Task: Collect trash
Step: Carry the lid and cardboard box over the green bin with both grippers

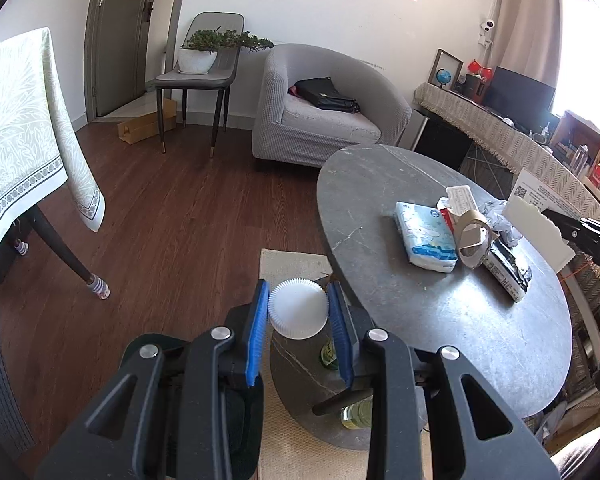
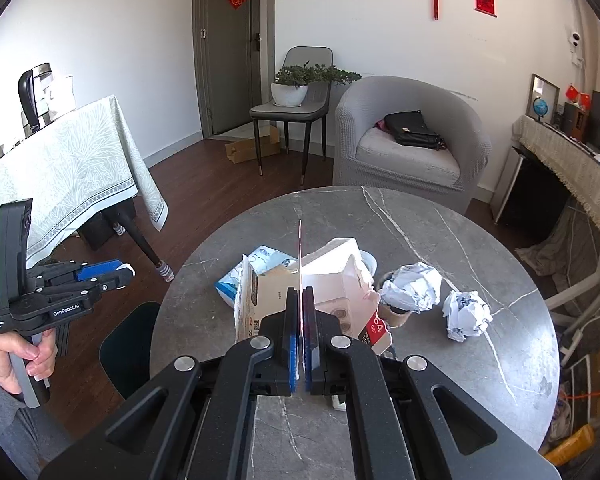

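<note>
Gripper states first: my right gripper [image 2: 301, 344] was pinched on a thin white card [image 2: 300, 256], seen edge-on, its long axis running straight out ahead of the fingers over the table [image 2: 440, 216]. My left gripper [image 1: 300, 320] held a white fluted cup [image 1: 298, 308] between its blue pads, out past the table edge, above the floor. The remaining trash lay on the table under the right gripper, well apart from the left: a tissue pack [image 1: 426, 236], a torn box [image 2: 340, 280] and two paper balls [image 2: 412, 286]. I judged the right nearer for them.
</note>
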The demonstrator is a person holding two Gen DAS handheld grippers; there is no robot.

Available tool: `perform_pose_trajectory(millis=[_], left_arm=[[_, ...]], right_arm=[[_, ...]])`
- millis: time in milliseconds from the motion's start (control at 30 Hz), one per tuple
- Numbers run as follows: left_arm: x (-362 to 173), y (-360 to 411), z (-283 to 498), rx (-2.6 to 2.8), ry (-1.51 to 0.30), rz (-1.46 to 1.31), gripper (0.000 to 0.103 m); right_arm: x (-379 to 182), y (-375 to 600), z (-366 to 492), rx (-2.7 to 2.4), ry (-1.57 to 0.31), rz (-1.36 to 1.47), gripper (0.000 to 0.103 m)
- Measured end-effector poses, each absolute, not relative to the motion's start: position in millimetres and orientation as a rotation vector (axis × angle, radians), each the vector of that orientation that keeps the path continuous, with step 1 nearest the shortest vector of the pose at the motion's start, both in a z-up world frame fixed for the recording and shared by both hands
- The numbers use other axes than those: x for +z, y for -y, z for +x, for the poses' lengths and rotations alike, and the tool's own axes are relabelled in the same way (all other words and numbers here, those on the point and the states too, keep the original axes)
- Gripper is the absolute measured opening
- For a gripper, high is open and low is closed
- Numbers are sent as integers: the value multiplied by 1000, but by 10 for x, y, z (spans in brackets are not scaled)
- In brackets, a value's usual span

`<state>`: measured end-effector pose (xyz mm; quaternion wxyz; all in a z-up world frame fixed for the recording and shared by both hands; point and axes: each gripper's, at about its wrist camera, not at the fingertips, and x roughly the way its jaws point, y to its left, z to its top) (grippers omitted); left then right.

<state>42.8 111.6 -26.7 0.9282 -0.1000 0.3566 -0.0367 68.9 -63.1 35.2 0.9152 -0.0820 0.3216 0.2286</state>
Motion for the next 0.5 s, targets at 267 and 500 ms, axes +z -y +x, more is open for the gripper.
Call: perform_pose_trajectory(millis=[267, 500], left_arm=[[-707, -1610, 363, -12, -841, -216, 32], [-1072, -1904, 300, 41, -942, -191, 32]], right_arm=[[339, -6, 684, 568, -661, -196, 2], [254, -521, 686, 642, -672, -231, 2]])
